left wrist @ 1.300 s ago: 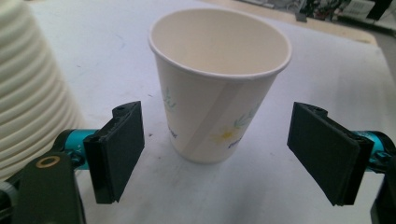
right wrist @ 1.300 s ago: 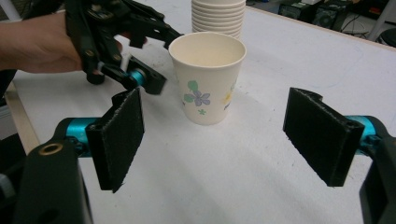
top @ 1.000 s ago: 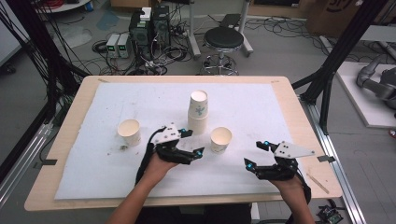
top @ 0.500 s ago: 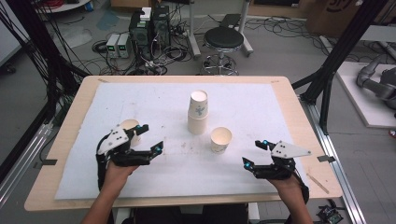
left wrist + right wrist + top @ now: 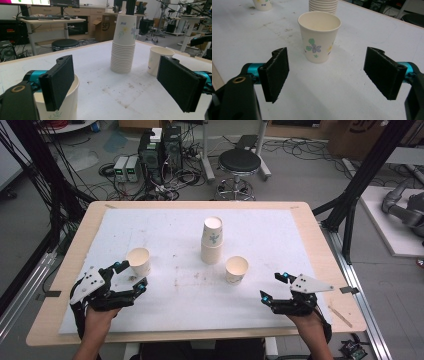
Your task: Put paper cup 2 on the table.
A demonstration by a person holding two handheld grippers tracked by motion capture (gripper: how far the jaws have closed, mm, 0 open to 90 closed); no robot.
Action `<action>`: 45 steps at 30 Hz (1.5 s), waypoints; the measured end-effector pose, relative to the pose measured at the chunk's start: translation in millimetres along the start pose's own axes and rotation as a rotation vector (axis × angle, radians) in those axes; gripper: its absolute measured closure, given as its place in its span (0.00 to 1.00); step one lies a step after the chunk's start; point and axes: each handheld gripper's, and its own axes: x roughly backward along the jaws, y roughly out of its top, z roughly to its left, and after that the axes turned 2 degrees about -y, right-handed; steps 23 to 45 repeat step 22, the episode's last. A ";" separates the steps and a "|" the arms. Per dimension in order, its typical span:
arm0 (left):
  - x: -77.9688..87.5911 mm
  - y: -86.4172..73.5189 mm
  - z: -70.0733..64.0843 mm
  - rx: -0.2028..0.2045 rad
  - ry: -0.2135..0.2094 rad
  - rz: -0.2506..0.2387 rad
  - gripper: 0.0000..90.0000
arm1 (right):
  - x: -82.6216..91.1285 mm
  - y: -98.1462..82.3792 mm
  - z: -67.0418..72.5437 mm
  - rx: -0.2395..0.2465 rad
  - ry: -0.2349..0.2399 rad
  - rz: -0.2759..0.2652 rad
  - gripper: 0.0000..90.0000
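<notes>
The high view looks down across the table (image 5: 310,235); both gripper views sit low (near tabletop), sharing the cup stack (image 5: 212,240).

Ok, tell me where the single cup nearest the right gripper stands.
In the high view that cup stands upright on the white mat, just right of the cup stack and ahead-left of the open right gripper.

1. The wooden tabletop (image 5: 315,245) carries a white sheet (image 5: 165,235) over most of its surface (smudged with dirt near the middle).
2. A stack of paper cups (image 5: 212,241) stands upright at the centre.
3. One single cup (image 5: 236,269) stands just beside the stack; another single cup (image 5: 138,262) stands well apart, towards the left.
</notes>
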 end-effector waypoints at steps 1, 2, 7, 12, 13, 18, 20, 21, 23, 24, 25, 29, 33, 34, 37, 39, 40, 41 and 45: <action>0.1 -0.2 -0.1 -0.002 0.001 0.000 0.16 | 0.3 0.0 0.0 -0.002 -0.001 -0.002 0.23; 0.1 -0.2 -0.5 -0.005 0.002 0.001 0.16 | 0.3 0.0 -0.3 -0.003 -0.002 -0.003 0.23; 0.3 -0.7 -1.1 -0.004 0.001 0.000 0.16 | -2.0 -0.7 -0.9 0.001 0.003 0.002 0.23; 1.0 -1.9 -0.6 -0.007 0.008 0.003 0.16 | -3.3 -0.6 0.8 0.002 0.008 0.005 0.23; 1.0 -2.3 -0.6 -0.006 0.007 0.004 0.16 | -3.4 -0.4 0.9 0.006 0.012 0.004 0.23; 1.1 -3.7 0.5 -0.001 0.012 0.005 0.16 | -3.6 -0.4 1.9 0.007 0.014 0.003 0.23; 1.6 -3.7 1.4 -0.001 0.018 0.002 0.16 | -3.2 -0.9 1.8 0.002 0.013 0.005 0.23; 1.8 -3.7 1.8 0.000 0.019 -0.002 0.16 | -3.2 -1.1 1.2 0.005 0.011 -0.001 0.23; 2.3 -3.6 2.4 0.002 0.020 -0.004 0.16 | -2.9 -1.3 1.1 0.003 0.010 -0.001 0.23; 2.3 -3.6 2.4 0.002 0.020 -0.004 0.16 | -2.9 -1.3 1.1 0.003 0.010 -0.001 0.23; 2.3 -3.6 2.4 0.002 0.020 -0.004 0.16 | -2.9 -1.3 1.1 0.003 0.010 -0.001 0.23; 2.3 -3.6 2.4 0.002 0.020 -0.004 0.16 | -2.9 -1.3 1.1 0.003 0.010 -0.001 0.23; 2.3 -3.6 2.4 0.002 0.020 -0.004 0.16 | -2.9 -1.3 1.1 0.003 0.010 -0.001 0.23; 2.3 -3.6 2.4 0.002 0.020 -0.004 0.16 | -2.9 -1.3 1.1 0.003 0.010 -0.001 0.23; 2.3 -3.6 2.4 0.002 0.020 -0.004 0.16 | -2.9 -1.3 1.1 0.003 0.010 -0.001 0.23; 2.3 -3.6 2.4 0.002 0.020 -0.004 0.16 | -2.9 -1.3 1.1 0.003 0.010 -0.001 0.23; 2.3 -3.6 2.4 0.002 0.020 -0.004 0.16 | -2.9 -1.3 1.1 0.003 0.010 -0.001 0.23; 2.3 -3.6 2.4 0.002 0.020 -0.004 0.16 | -2.9 -1.3 1.1 0.003 0.010 -0.001 0.23; 2.3 -3.6 2.4 0.002 0.020 -0.004 0.16 | -2.9 -1.3 1.1 0.003 0.010 -0.001 0.23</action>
